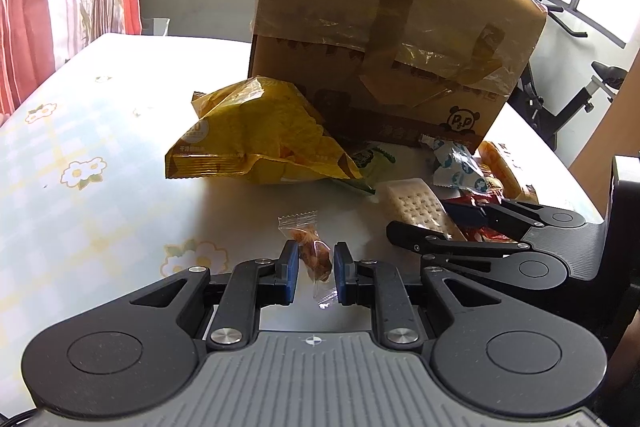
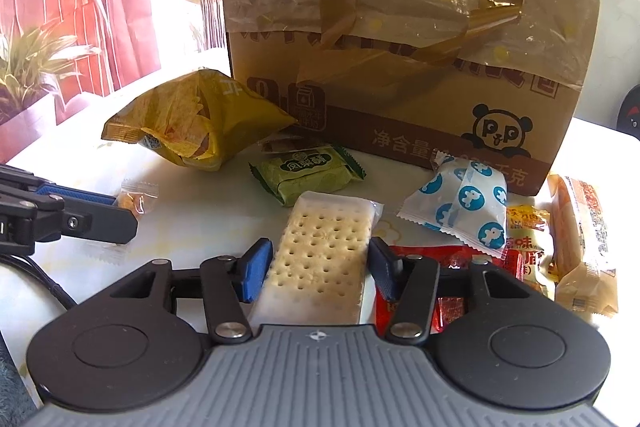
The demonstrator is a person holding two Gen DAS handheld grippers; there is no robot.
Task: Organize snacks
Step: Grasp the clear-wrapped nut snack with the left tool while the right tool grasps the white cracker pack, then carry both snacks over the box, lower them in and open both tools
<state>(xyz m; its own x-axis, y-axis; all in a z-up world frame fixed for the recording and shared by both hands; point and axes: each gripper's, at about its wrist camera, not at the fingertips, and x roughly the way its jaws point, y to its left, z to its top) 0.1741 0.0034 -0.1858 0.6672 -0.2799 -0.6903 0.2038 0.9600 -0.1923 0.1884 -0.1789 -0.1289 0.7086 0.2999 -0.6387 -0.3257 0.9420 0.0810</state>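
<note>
Right gripper (image 2: 318,269): jaws are sitting either side of the clear-wrapped cracker pack (image 2: 320,259), pads right against its long edges, so I'm calling it gripped.
Left gripper (image 1: 316,269): pinching narrow on a small clear-wrapped candy (image 1: 314,259), which is hanging between the blue pads just above the floral tablecloth (image 1: 88,131).
Key relation: cracker pack is lying dead ahead of the right gripper, long axis running straight away along the fingers toward the cardboard box (image 2: 400,47). Right hand is clearly the nearer one.
Box writing: panda logo reading "P P", plus 净含量 and 千克 along the brown band; the middle of that line is hidden.
Yellow chip bag (image 2: 192,123): leaning beside the box's left corner, print too crumpled to read.
Green packet (image 2: 306,171): reading 凤梨酥, I think.
Blue-spotted white packet (image 2: 464,211): no readable text, just little animal dots.
</note>
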